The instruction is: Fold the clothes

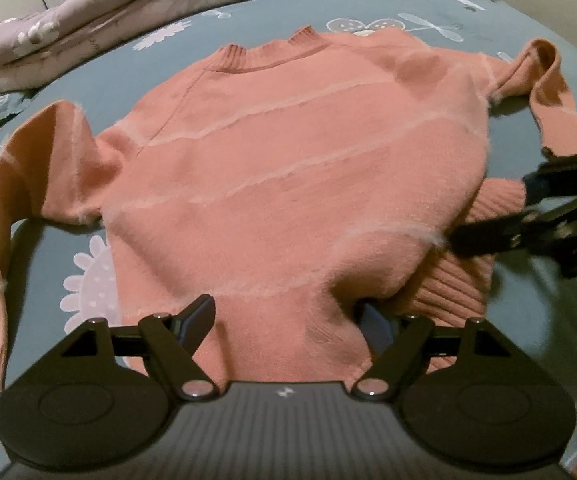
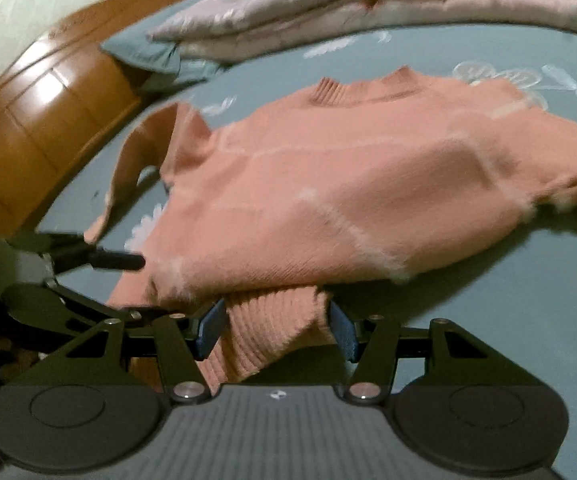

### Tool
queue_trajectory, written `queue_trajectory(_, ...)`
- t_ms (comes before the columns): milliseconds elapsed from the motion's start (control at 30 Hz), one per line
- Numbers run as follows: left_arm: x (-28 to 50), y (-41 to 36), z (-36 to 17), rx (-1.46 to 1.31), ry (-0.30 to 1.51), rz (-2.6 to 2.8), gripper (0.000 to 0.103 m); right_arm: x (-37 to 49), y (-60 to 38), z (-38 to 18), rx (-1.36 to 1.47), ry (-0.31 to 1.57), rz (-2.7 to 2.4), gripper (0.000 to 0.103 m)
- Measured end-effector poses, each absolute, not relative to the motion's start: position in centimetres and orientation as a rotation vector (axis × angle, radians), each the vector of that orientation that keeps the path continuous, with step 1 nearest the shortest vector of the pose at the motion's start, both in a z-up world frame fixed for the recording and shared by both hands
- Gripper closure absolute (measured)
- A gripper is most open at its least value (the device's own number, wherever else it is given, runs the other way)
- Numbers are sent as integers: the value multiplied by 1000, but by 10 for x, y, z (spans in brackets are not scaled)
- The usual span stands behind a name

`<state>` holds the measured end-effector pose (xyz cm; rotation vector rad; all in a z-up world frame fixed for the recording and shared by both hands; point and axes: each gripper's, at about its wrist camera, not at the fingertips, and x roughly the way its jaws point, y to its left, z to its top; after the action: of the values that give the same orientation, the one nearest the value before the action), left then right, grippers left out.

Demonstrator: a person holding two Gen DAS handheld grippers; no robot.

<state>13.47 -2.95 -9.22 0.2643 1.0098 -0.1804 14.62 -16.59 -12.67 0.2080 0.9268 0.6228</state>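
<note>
A salmon-pink knit sweater [image 1: 288, 160] with pale stripes lies spread flat on the bed, collar at the far side and sleeves out to both sides. My left gripper [image 1: 288, 318] stands open and wide over the near hem, with fabric lying between its fingers. In the right wrist view the sweater [image 2: 328, 180] is rumpled at its ribbed hem corner [image 2: 276, 320]. That corner bunches up between the blue pads of my right gripper [image 2: 278, 330], whose jaws stand partly open. In the left wrist view the right gripper [image 1: 492, 212] reaches in at the hem's right corner.
The bed sheet [image 1: 528, 340] is grey-blue with white flower prints. A folded pink quilt [image 1: 208, 0] lies along the far side. A wooden headboard [image 2: 48, 112] and a grey-blue pillow [image 2: 148, 48] sit at the far left.
</note>
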Motion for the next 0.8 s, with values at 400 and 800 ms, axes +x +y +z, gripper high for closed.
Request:
queue_trajectory(400,98,-45,-57,295,964,-329,24,95,-176,-84,138,945,536,92)
queue_trajectory(800,84,-63,-50,291,960,-395,23,31,-214,-29,90,921,442,93)
